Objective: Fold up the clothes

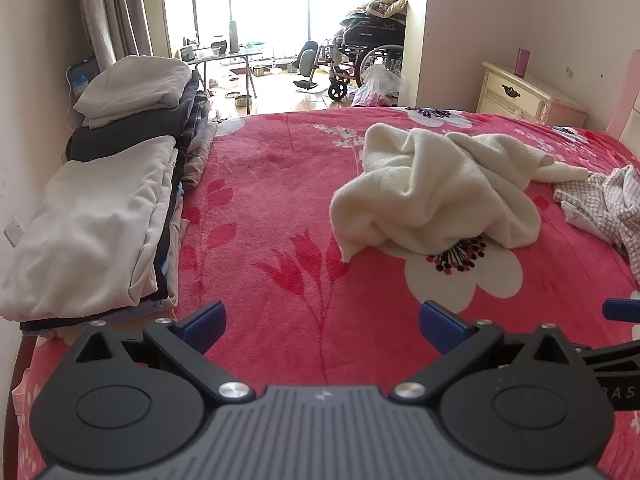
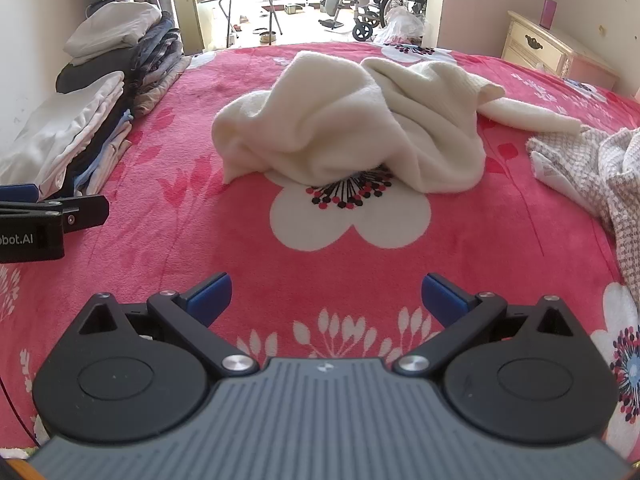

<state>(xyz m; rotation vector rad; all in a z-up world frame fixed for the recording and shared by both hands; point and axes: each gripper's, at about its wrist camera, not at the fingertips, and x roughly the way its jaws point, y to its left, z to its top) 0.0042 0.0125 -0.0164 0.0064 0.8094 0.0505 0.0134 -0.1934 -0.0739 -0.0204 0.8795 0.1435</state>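
I have both grippers spread wide and empty over the bed (image 2: 160, 240). The cream garment (image 2: 352, 128) lies crumpled ahead: dead centre for my right gripper (image 2: 326, 300), ahead and off to the right for my left gripper (image 1: 322, 326). Its long axis runs left to right, one sleeve (image 2: 532, 116) trailing rightward, so I judge the right nearer.
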